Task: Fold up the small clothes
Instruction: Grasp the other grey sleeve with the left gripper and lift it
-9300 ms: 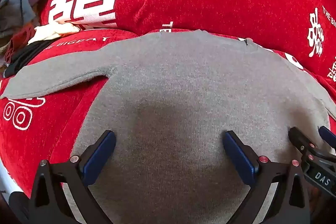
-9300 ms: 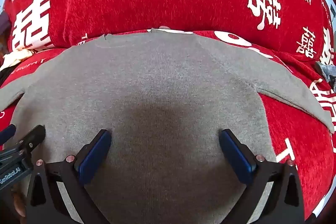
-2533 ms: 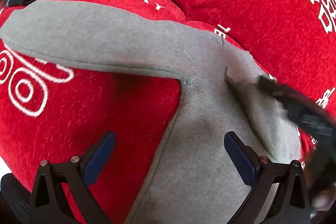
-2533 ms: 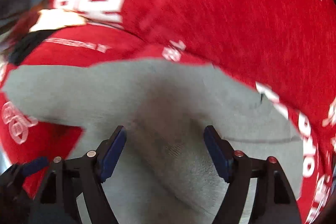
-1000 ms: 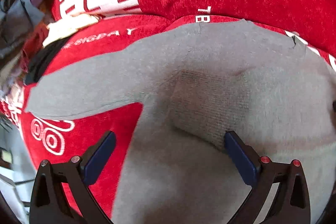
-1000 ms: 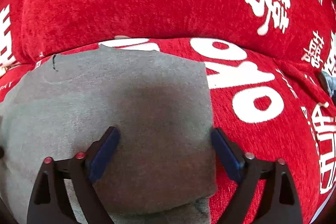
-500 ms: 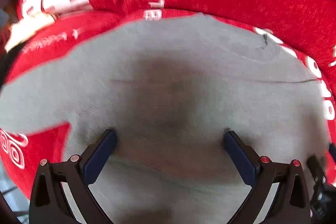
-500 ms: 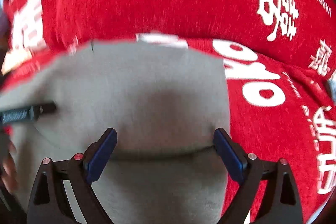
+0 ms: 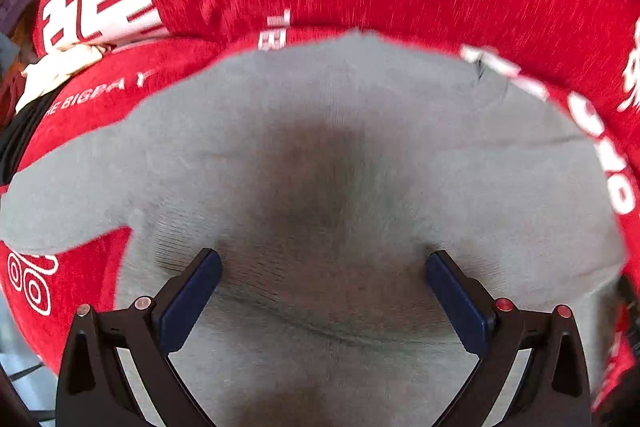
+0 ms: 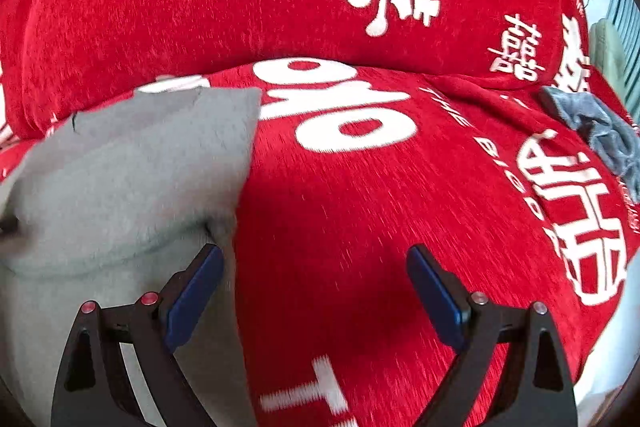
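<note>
Lying on red cover [image 10: 360,187] — grey sweater [image 9: 320,167], half-folded.

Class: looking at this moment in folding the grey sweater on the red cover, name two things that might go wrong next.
1. The left sleeve lies spread out unfolded; skipped, the fold ends lopsided.
2. Both the left gripper and the right gripper are open and hold nothing, so the folded right edge of the grey sweater may slip open.

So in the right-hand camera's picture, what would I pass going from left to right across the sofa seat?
Grey sweater → bare red sofa cover with big white lettering → small crumpled blue-grey garment near the right edge.
</note>
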Motion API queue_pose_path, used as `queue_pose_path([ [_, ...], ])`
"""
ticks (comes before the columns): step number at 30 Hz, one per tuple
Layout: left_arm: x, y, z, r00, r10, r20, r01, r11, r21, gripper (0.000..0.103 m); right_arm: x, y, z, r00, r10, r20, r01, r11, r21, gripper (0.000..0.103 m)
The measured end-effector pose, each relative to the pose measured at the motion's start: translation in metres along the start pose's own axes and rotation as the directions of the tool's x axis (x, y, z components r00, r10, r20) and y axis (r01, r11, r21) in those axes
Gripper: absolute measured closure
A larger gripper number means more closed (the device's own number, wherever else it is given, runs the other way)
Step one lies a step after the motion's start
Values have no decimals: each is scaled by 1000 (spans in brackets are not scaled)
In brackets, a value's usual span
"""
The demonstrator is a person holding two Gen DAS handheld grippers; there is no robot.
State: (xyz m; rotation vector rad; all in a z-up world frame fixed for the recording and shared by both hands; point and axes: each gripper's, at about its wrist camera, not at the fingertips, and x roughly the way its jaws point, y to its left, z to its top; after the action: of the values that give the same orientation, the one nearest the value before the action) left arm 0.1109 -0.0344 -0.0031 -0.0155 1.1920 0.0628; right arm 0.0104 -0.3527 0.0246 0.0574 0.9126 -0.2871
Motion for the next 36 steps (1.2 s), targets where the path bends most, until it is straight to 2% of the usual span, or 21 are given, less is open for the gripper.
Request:
queue_pose_path([
  [1, -1, 1, -1, 999, 2, 35, -2, 1000, 8, 0, 4, 1, 3, 1000, 16, 1, -16, 1000, -13, 9],
  [2, -1, 3, -1, 999, 2, 36, -2, 1000, 11, 0, 8, -2, 6, 1000, -28, 7, 28, 1000, -9, 9],
  [3, -1, 7, -1, 1000, -4, 30, 3, 1000, 10, 0, 13, -11, 9, 993, -116, -3, 116, 993, 23, 9],
  [4, -2, 13, 0, 1000, 5, 26, -5, 1000, 5, 0, 17, -27, 12, 988, -153, -34, 156, 985, 78, 10],
  [6, -7, 27, 0, 999, 36, 21, -35, 999, -26, 0, 17, -54, 11, 993, -97, -66, 108, 977, 184, 13],
  [8, -14, 39, -1, 999, 17, 33, -14, 996, -88, 0, 5, -62, 10, 998, -49, -34, 56, 975, 213, 13],
  [10, -14, 38, -2, 999, -11, 34, 14, 994, -110, 0, -7, -46, 14, 1000, -24, 9, 22, 988, 153, 13],
  [12, -6, 25, -6, 1000, -12, 1, 12, 998, -68, 0, -13, -11, 20, 998, 54, 34, -56, 996, 66, 13],
  [13, -1, 20, -9, 1000, -5, -14, 5, 999, -45, 0, -14, 7, 24, 995, 89, 39, -89, 996, 19, 13],
  [15, -4, 20, -14, 1000, -4, 25, 4, 999, -35, 0, -14, 51, 26, 991, 132, 38, -128, 987, -98, 13],
  [16, -5, 24, -15, 1000, -20, 6, 21, 999, -39, 0, -10, 70, 26, 989, 147, 19, -143, 978, -150, 12],
  [18, -9, 41, -16, 999, -43, -10, 42, 996, -76, 0, 14, 99, 23, 984, 157, -84, -172, 961, -218, 13],
  [19, -15, 54, -18, 999, -32, 3, 32, 995, -96, 0, 22, 104, 22, 985, 128, -115, -152, 962, -227, 12],
  [21, -26, 91, -23, 999, -16, 37, 21, 989, -148, 0, 18, 106, 25, 989, 114, -96, -131, 970, -203, 12],
  [23, -32, 130, -33, 998, 0, 58, 13, 974, -224, 0, 3, 104, 27, 988, 137, -71, -148, 974, -173, 12],
  [25, -32, 188, -46, 997, 46, 58, -23, 935, -354, 0, -13, 108, 26, 990, 142, -23, -144, 971, -193, 12],
  [28, -27, 273, -67, 992, 123, 31, -86, 831, -550, 0, -28, 124, 20, 992, 129, 3, -124, 960, -250, 12],
  [30, -27, 330, -84, 986, 165, 23, -105, 724, -682, 0, -33, 139, 16, 990, 141, -8, -138, 951, -278, 12],
  [33, -23, 389, -96, 975, 220, 27, -114, 600, -792, 0, -38, 159, 12, 989, 145, -19, -143, 937, -320, 12],
  [34, -20, 398, -94, 970, 241, 23, -128, 592, -796, 0, -40, 166, 10, 989, 145, -22, -145, 932, -333, 12],
  [36, -11, 413, -73, 959, 285, 10, -174, 612, -772, 0, -44, 183, 5, 989, 143, -32, -144, 921, -361, 12],
])
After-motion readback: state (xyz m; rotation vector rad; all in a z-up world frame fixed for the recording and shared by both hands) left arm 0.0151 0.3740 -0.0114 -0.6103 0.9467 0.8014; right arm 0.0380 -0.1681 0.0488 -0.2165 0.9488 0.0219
